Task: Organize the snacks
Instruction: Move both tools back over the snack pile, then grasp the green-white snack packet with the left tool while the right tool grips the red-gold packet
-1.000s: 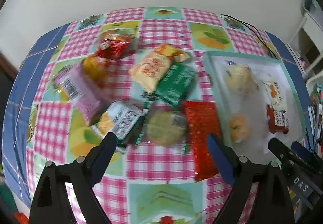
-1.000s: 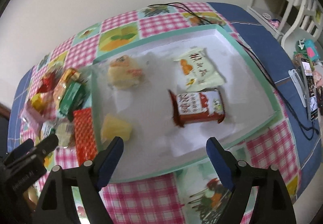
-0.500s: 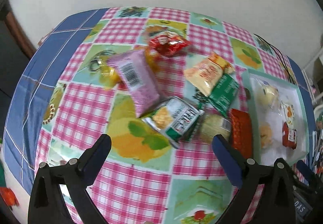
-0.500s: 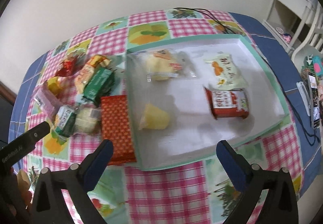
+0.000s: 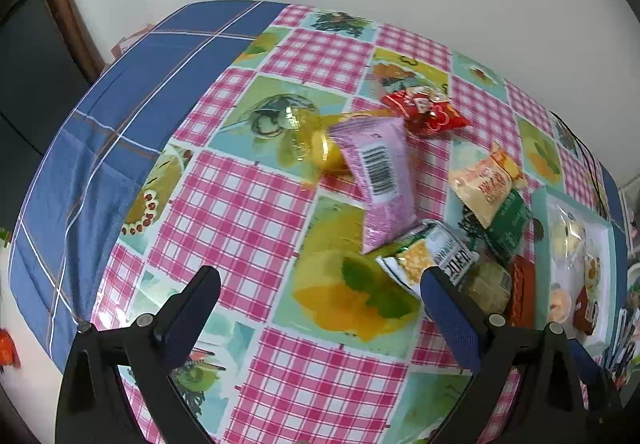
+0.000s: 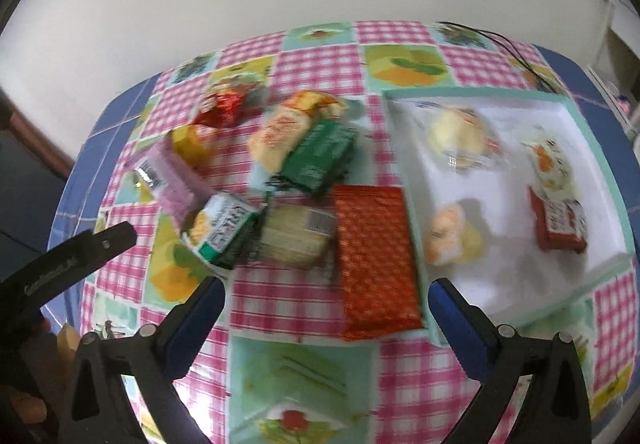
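Loose snacks lie in a pile on the checked tablecloth: a pink packet (image 5: 380, 180), a red packet (image 5: 424, 110), a yellow jelly (image 5: 326, 156), a cream-orange packet (image 6: 280, 132), a green packet (image 6: 320, 156), a green-white packet (image 6: 220, 228), a pale cracker packet (image 6: 294, 240) and a flat red-orange packet (image 6: 374, 256). My left gripper (image 5: 320, 284) hangs open over bare cloth, left of the pile. Above the red-orange packet's near end my right gripper (image 6: 324, 288) is open and holds nothing. The white tray (image 6: 472, 94) holds several snacks, among them a bun (image 6: 456, 132) and a red pack (image 6: 558, 224).
The blue cloth border (image 5: 120, 132) and the table's left edge are close on the left. A black cable (image 6: 516, 52) runs behind the tray. My left gripper's finger (image 6: 80, 256) shows at the left of the right wrist view. A white wall stands behind the table.
Both grippers have swung to the left. The left one left the tray side for the cloth beside the pile; the right one went from over the tray to the red-orange packet. Both jaws widened.
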Motion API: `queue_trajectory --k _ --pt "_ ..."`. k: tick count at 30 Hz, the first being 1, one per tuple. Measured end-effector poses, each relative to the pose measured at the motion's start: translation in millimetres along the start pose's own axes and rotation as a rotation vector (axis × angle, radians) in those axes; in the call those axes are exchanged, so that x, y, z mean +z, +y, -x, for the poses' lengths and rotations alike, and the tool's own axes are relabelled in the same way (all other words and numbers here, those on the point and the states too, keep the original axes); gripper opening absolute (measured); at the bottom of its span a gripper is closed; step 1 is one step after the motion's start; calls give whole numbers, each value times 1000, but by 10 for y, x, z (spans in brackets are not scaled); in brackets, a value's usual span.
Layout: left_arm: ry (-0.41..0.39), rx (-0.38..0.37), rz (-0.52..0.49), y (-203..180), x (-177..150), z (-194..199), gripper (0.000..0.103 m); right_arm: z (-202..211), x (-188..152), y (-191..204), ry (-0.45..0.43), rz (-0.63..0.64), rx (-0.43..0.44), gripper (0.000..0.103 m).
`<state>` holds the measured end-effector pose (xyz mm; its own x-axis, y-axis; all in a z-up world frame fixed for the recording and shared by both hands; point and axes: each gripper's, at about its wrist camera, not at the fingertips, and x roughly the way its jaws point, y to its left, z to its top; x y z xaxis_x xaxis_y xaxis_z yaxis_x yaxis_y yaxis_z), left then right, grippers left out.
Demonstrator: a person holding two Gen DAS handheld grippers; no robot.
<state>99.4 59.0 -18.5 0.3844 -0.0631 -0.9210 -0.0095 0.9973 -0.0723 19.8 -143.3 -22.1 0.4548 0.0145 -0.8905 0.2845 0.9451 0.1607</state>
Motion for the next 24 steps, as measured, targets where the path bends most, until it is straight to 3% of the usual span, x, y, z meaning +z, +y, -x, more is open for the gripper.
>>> queue_trajectory --k 3,13,22,24 --pt "11 -7 7 17 9 -38 100 -79 13 33 6 -2 -8 97" --pt "30 -57 -58 -255 24 -163 100 -364 70 -182 65 -29 -54 54" --pt "23 -89 -166 -540 102 -241 100 -545 151 -264 92 -41 -68 44" --pt "27 -104 -191 -619 102 -270 95 -557 173 -283 91 -40 -69 44"
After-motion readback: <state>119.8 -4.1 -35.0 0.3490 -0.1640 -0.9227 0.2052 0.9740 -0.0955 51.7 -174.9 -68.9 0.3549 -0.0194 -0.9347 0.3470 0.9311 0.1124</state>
